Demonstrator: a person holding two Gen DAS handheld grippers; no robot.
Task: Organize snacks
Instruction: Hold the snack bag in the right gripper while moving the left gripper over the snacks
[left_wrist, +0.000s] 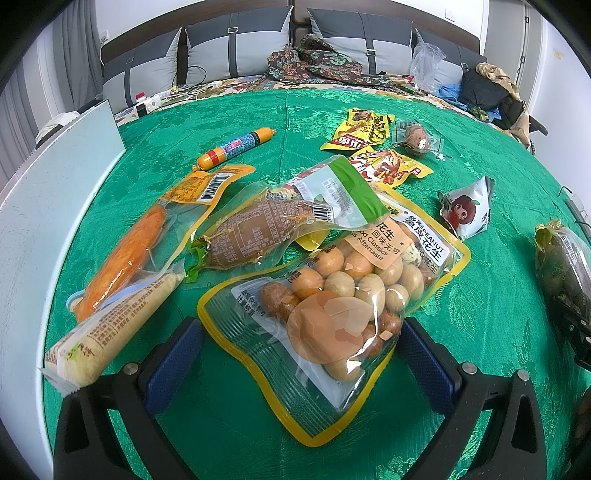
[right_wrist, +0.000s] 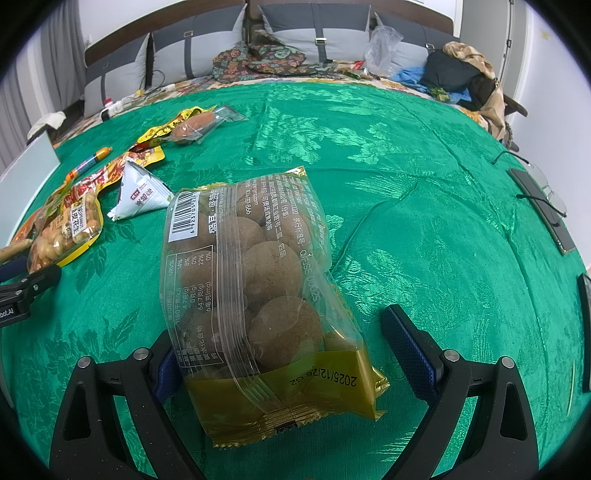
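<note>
The green cloth (right_wrist: 424, 206) is a shiny woven brocade with a raised leaf pattern. The peanut bag (left_wrist: 332, 295) and ball bag (right_wrist: 255, 295) are clear glossy plastic film, crinkly, the second with gold foil ends. Gripper fingers (left_wrist: 173, 365) look like matt black plastic with dimpled blue pads and metal screws.

This is a home, most likely a bedroom; the work surface is a bed under a green cover (right_wrist: 388, 155); grey pillows (left_wrist: 236, 48) lean on a padded headboard (right_wrist: 110, 44); a grey curtain (left_wrist: 74, 55) hangs at the left; clothes (right_wrist: 465, 77) and a plastic bag (left_wrist: 426, 61) lie near the pillows; glasses (right_wrist: 546, 192) rest on the cover.
</note>
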